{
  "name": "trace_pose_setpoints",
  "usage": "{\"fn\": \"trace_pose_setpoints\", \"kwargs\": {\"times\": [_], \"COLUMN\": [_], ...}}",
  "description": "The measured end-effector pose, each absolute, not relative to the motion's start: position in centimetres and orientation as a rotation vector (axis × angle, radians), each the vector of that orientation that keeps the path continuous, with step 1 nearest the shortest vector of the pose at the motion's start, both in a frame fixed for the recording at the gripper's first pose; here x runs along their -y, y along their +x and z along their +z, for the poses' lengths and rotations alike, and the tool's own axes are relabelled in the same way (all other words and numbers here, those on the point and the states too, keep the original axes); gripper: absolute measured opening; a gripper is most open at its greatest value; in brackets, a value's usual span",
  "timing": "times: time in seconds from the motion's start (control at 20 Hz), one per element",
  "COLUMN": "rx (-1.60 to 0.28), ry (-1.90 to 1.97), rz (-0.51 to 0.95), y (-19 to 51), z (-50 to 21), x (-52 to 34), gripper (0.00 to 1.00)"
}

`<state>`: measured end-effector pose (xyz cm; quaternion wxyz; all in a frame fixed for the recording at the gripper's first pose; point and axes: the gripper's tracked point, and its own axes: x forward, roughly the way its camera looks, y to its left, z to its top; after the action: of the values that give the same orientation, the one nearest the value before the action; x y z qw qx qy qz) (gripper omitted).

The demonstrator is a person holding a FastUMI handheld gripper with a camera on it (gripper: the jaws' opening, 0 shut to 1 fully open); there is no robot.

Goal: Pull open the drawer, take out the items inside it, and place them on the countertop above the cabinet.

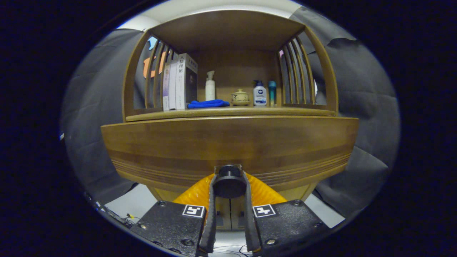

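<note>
On the countertop (228, 113) above the drawer, inside the slatted wooden cabinet (228, 32), things are standing in a row: at the far left a few upright books (178, 84), to their right a white pump bottle (210, 87) with a folded blue cloth (209, 104) lying near its base, then a small lidded pot (240, 95), a white-and-blue pump bottle (260, 95) and a slim teal bottle (272, 92) at the right. Nearer, the drawer (228, 142) front is spreading wide across the scene. At its lower middle the gripper (229, 176) is clenching the round dark knob (229, 181), one finger pressing on each side of it.
</note>
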<state>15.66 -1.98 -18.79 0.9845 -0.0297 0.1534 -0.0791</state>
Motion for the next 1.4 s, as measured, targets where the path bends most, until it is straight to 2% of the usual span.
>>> {"fn": "trace_pose_setpoints", "kwargs": {"times": [0.4, 0.9, 1.0, 1.05, 1.1, 1.25, 1.35, 1.4], "rx": [-0.339, -0.383, -0.414, -0.423, -0.452, -0.459, -0.448, -0.443], "ry": [-0.046, -0.076, -0.075, -0.069, -0.072, -0.088, -0.093, -0.081], "rz": [-0.115, -0.085, -0.092, -0.079, -0.071, -0.023, -0.010, 0.002], "y": [9.3, 6.2, 5.9, 5.7, 5.2, 3.5, 3.3, 3.3], "z": [-19.3, -20.1, -20.2, -19.9, -19.8, -17.9, -16.1, -15.0], "x": [1.2, 1.0, 1.1, 0.7, 0.6, 0.4, 0.0, -0.4], "gripper": [0.36, 0.36, 0.41, 0.48, 0.50, 0.83, 1.00, 1.00]}}
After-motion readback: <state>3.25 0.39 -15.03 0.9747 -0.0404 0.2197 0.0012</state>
